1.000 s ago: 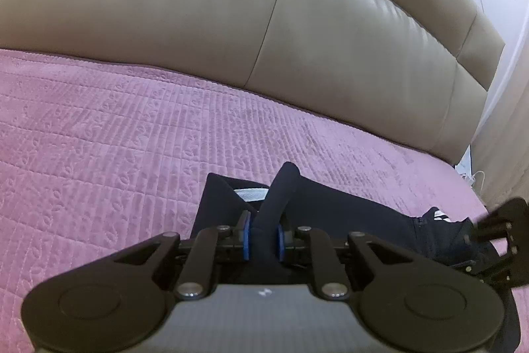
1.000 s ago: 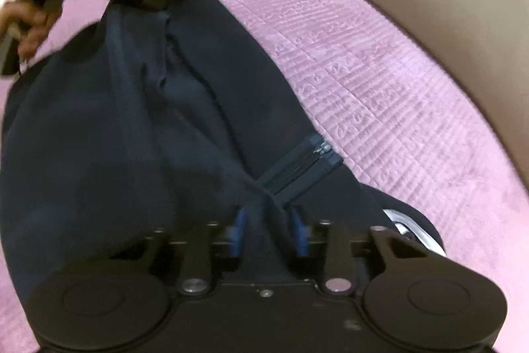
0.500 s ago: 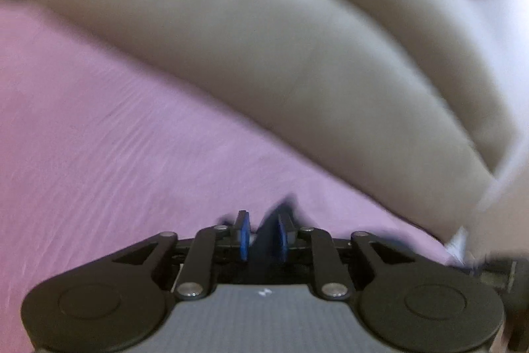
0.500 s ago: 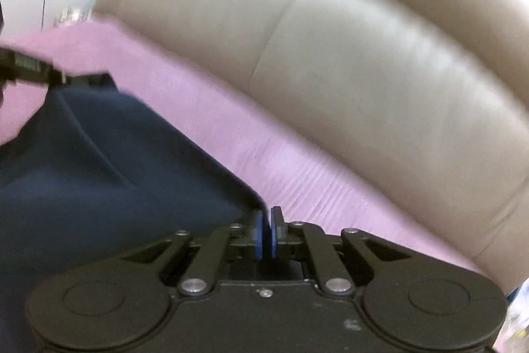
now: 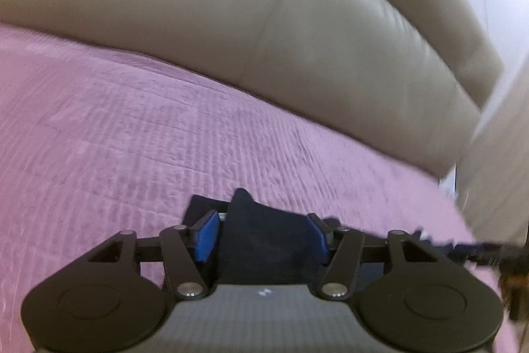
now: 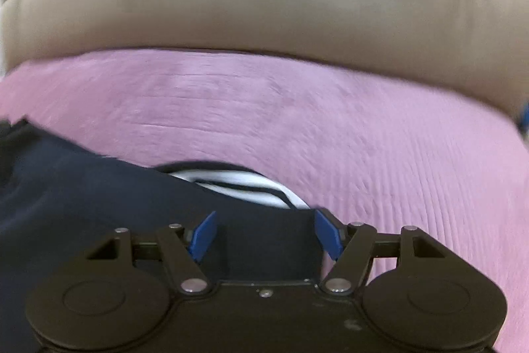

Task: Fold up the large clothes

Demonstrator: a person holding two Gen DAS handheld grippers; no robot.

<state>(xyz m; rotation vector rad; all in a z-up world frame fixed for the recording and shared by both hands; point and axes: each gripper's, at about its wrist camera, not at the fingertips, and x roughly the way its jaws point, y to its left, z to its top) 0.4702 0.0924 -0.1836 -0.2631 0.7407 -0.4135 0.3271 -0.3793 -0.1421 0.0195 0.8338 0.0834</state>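
Observation:
A dark navy garment [image 5: 264, 240] lies on the pink quilted bedspread [image 5: 132, 154]. Its peaked corner sits loosely between the blue pads of my left gripper [image 5: 262, 234], whose jaws are opening. In the right wrist view the same garment [image 6: 82, 197] spreads to the left, and a white striped lining [image 6: 244, 184] shows at its far edge. The jaws of my right gripper [image 6: 264, 234] are opening wide over a flat edge of the cloth, and the pads stand off it. The blurred right gripper [image 5: 479, 250] shows at the right edge of the left wrist view.
A padded beige leather headboard [image 5: 231, 22] runs along the far side of the bed, also filling the top of the right wrist view [image 6: 264, 5]. Bare pink bedspread [image 6: 396, 154] lies ahead and to the right. A pale wall [image 5: 496, 138] stands at the right.
Both grippers were shut on folds of the navy garment and have now spread their jaws. The right gripper has swung round from over the garment to face the headboard.

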